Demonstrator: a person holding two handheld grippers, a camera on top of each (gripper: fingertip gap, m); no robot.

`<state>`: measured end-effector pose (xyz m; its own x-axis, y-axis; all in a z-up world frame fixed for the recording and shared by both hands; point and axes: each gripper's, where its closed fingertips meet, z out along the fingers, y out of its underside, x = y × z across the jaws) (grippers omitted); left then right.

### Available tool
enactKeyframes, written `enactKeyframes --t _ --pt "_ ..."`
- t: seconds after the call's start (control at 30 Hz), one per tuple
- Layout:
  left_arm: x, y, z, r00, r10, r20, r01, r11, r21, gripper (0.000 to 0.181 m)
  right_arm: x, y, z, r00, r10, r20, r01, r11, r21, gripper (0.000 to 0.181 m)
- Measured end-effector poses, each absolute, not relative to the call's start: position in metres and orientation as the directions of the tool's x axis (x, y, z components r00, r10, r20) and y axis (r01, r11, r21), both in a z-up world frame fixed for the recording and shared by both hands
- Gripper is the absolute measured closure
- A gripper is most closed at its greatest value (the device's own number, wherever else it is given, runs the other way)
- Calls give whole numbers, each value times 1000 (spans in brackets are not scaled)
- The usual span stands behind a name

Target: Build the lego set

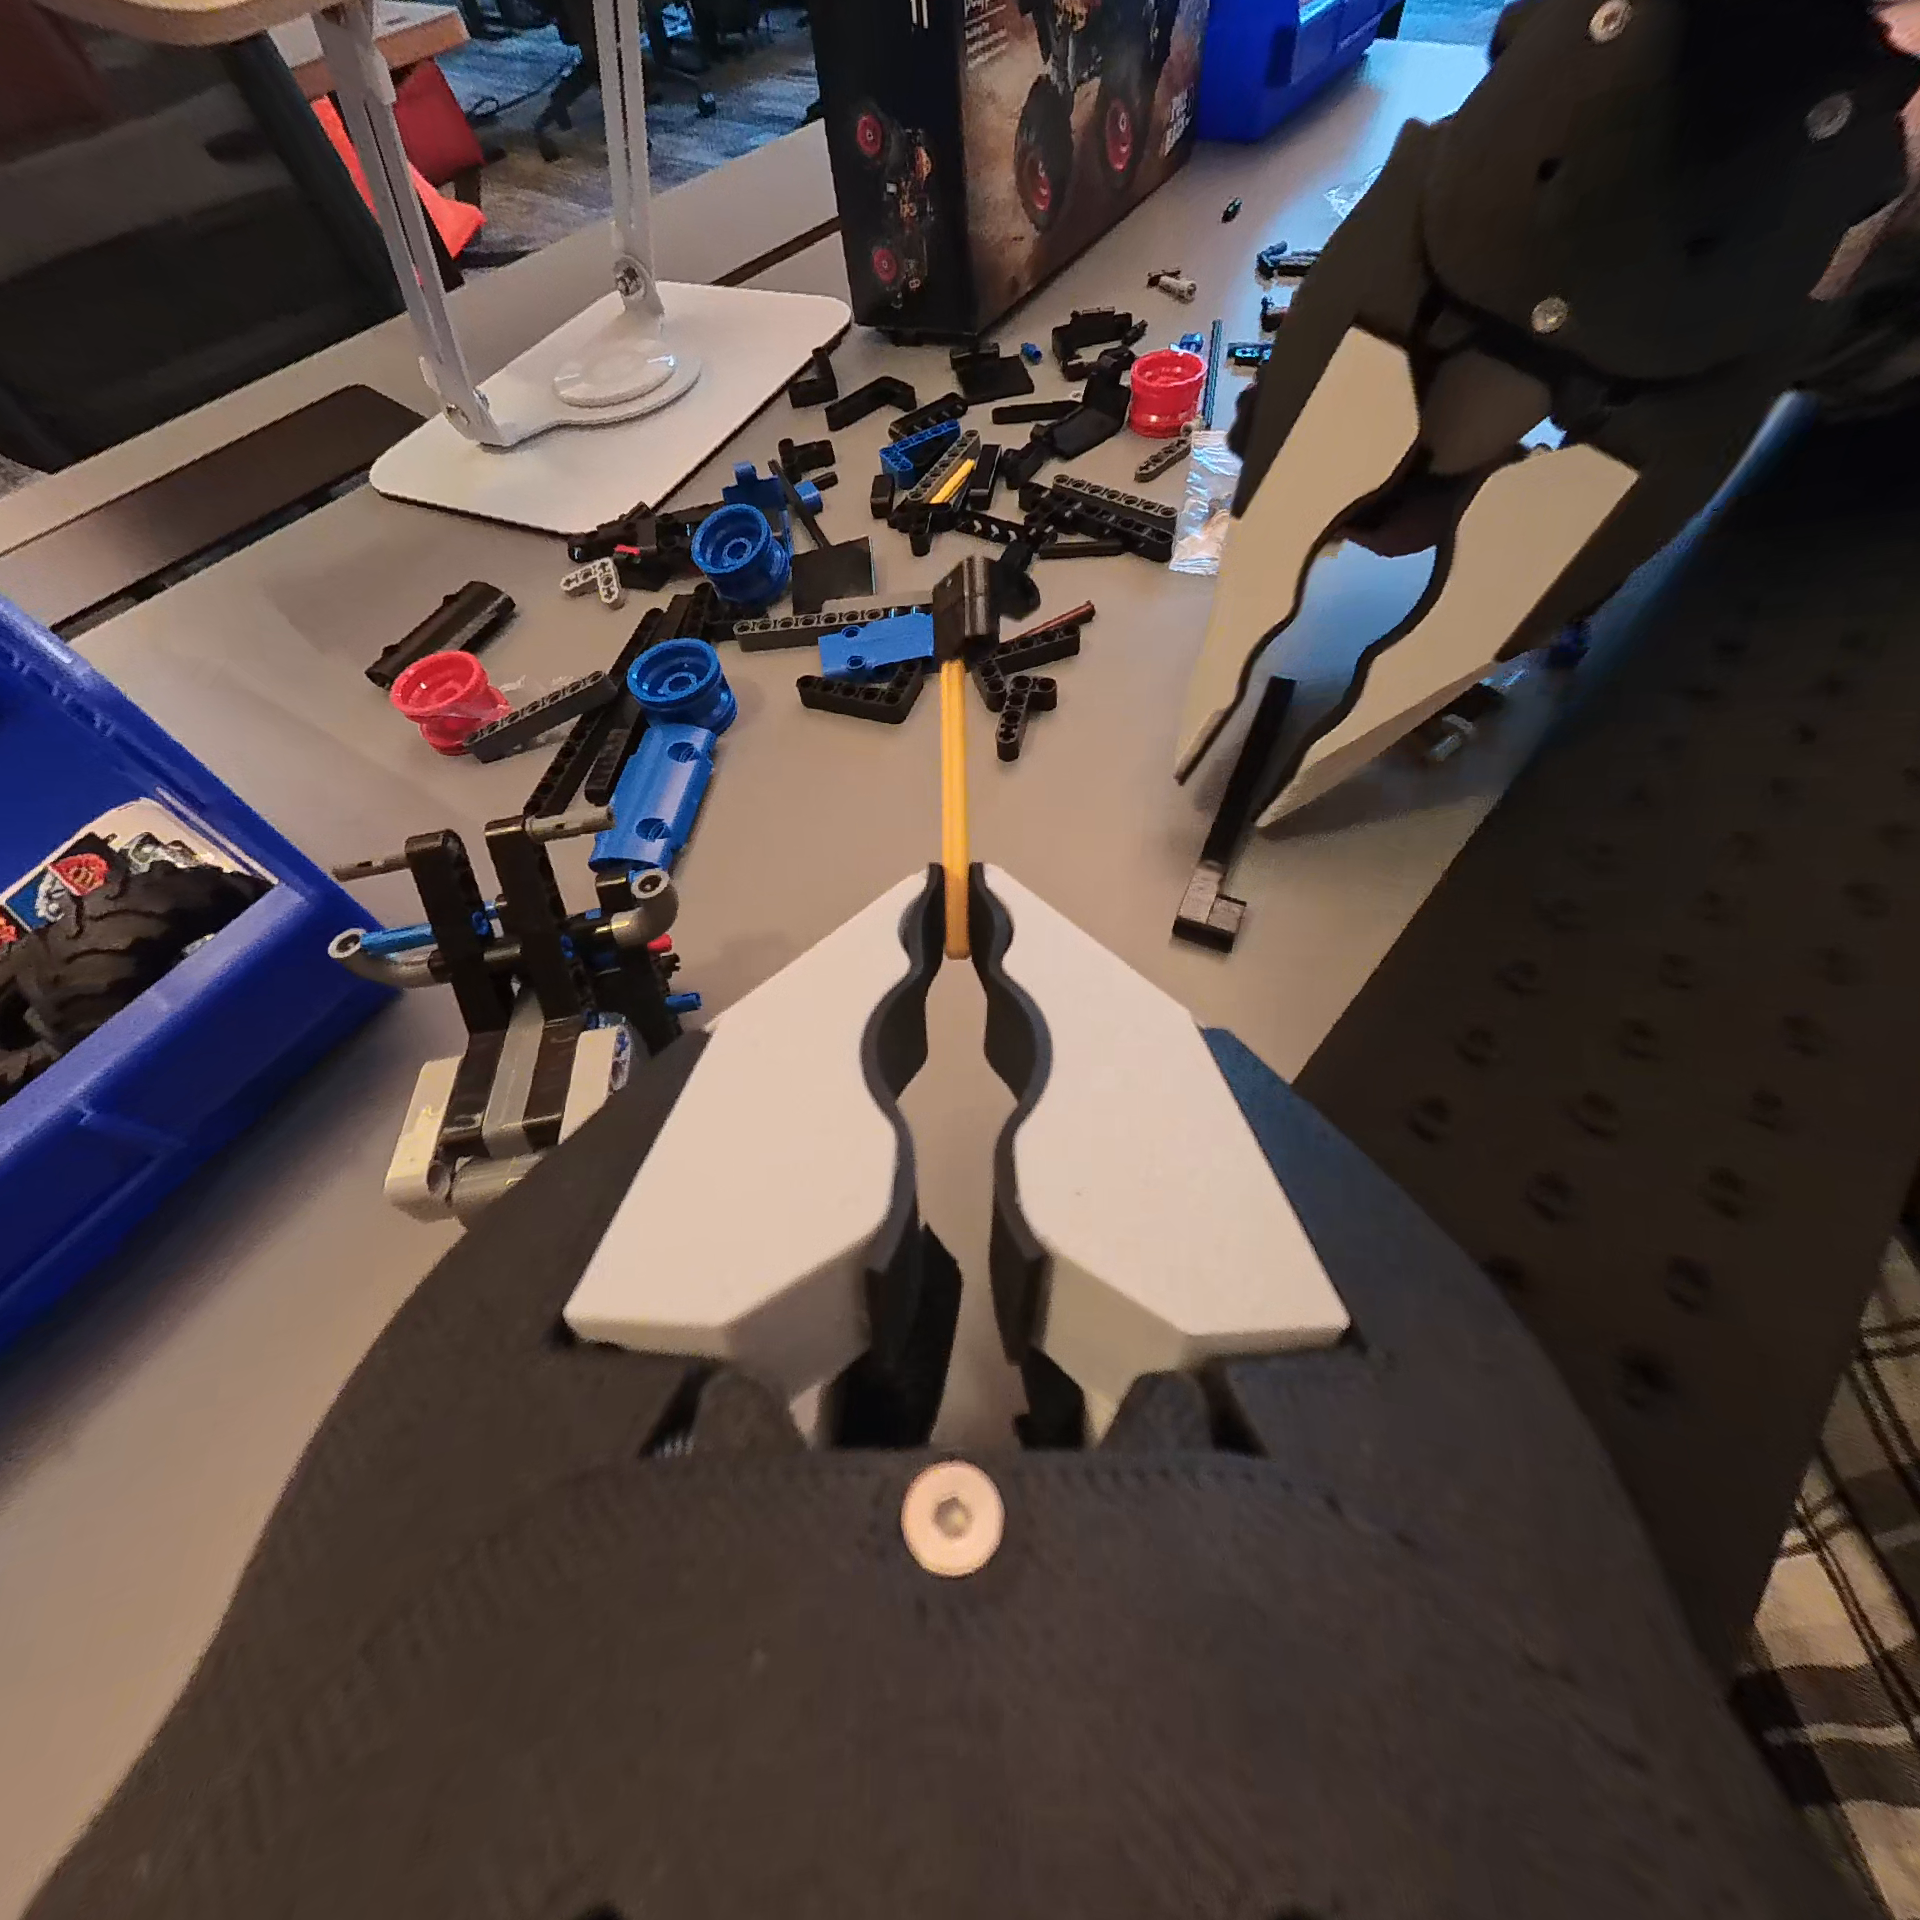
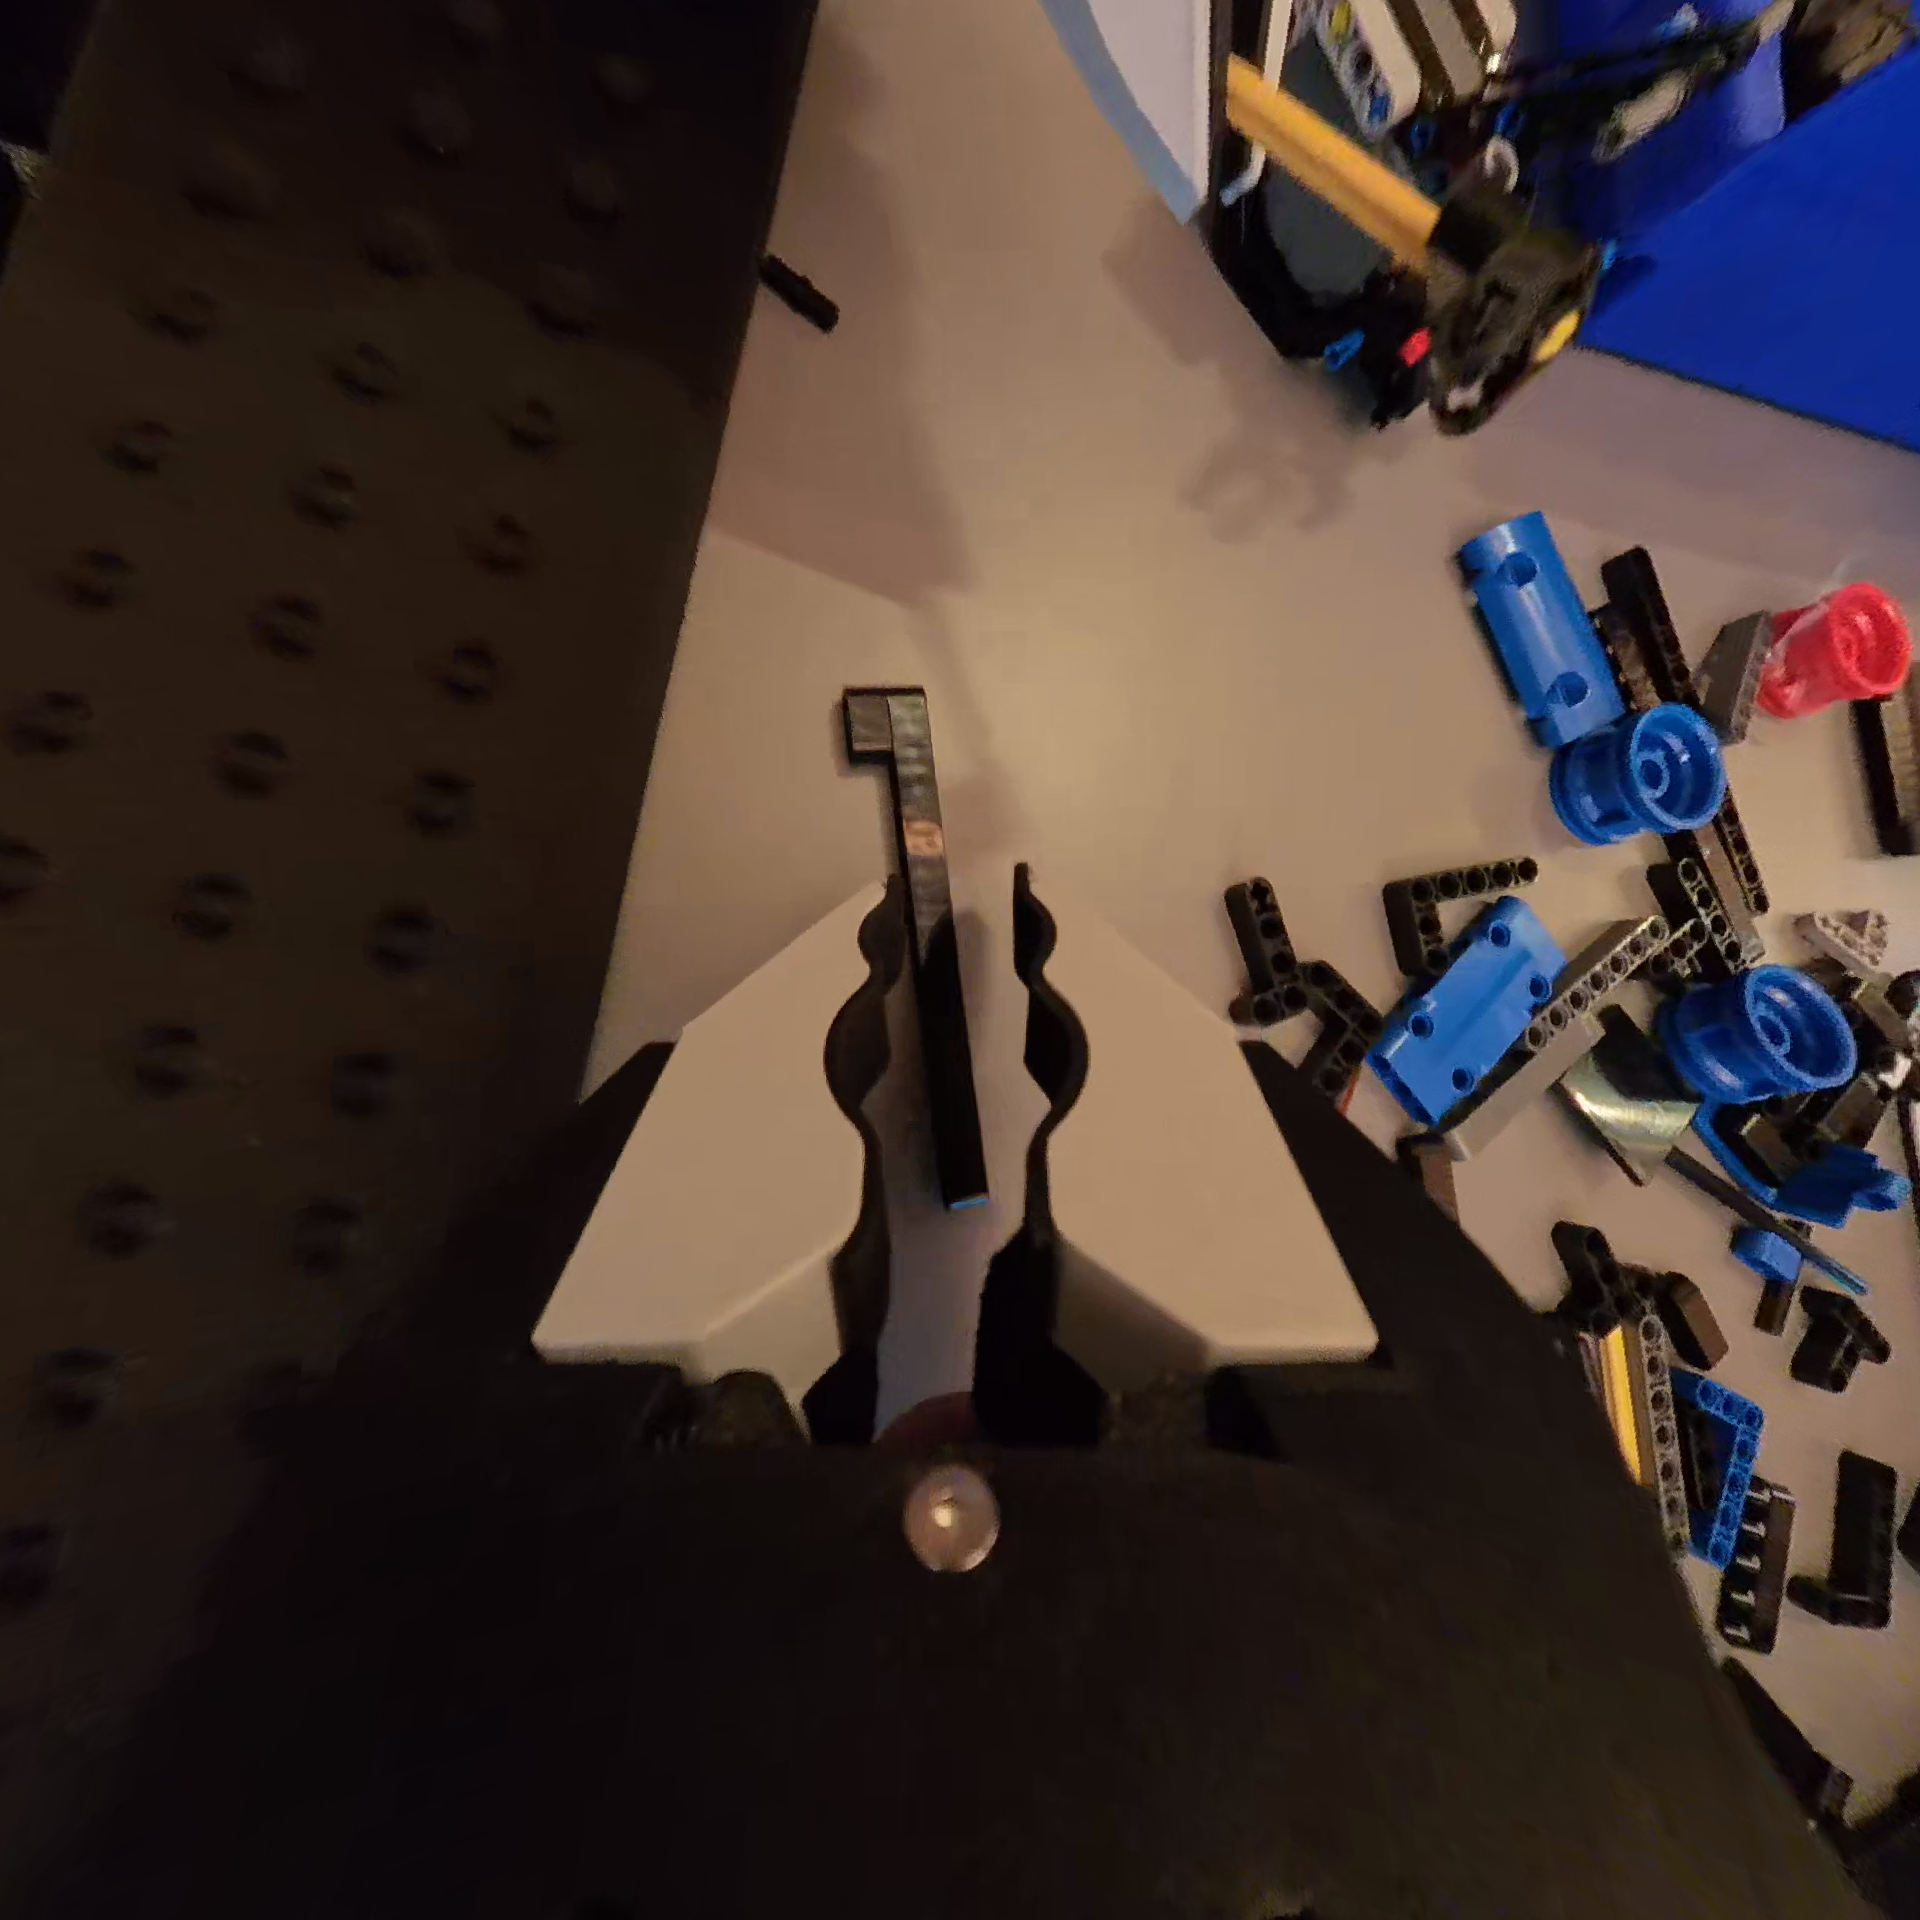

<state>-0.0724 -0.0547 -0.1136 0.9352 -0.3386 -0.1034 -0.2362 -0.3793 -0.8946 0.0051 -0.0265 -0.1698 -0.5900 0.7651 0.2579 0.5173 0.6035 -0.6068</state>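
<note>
My left gripper [image 1: 954,883] is shut on a yellow axle [image 1: 954,769] that points away from me, with a black connector [image 1: 971,603] on its far end. The axle [image 2: 1330,166] and connector [image 2: 1496,312] also show in the right wrist view, held above the table. My right gripper [image 2: 956,878] is open, its jaws straddling a long black L-ended piece [image 2: 925,935] on the table. In the left wrist view the right gripper [image 1: 1226,800] is over that piece [image 1: 1242,769]. A partly built black and grey frame [image 1: 530,966] stands left of my left gripper.
Loose black, blue and red pieces [image 1: 935,499] are scattered across the grey table [image 1: 831,810]. A blue bin with tyres [image 1: 156,987] is at the left. The set's box [image 1: 997,156] and a white lamp base [image 1: 623,405] stand behind. A black studded mat [image 1: 1662,935] lies at the right. My right fingertips sit around 11 cm from my left ones.
</note>
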Motion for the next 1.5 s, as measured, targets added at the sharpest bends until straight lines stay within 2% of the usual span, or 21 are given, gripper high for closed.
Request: enactKeyframes --t 0.03,0.2,0.47,0.83,1.07,1.5 --pt "-72 -55 -114 935 -339 -104 -237 -382 -893 179 6 -24 -173 -592 765 253 527 605 -598 162" --pt "-70 -54 -125 928 -359 -101 -263 -439 -859 179 9 -21 -177 -601 761 244 534 610 -585 173" --pt "-69 -45 -143 919 -376 -122 -318 -521 -792 179 10 -13 -177 -576 785 227 566 583 -583 172" --pt "-79 -38 -178 901 -403 -162 -406 -648 -644 179 21 8 -166 -529 824 203 585 527 -616 166" --pt "-80 -37 -180 898 -417 -143 -404 -650 -644 178 31 21 -158 -510 840 187 585 498 -641 164" --pt "-80 -40 -166 900 -407 -157 -397 -618 -678 153 76 24 -149 -530 840 114 611 472 -635 161"
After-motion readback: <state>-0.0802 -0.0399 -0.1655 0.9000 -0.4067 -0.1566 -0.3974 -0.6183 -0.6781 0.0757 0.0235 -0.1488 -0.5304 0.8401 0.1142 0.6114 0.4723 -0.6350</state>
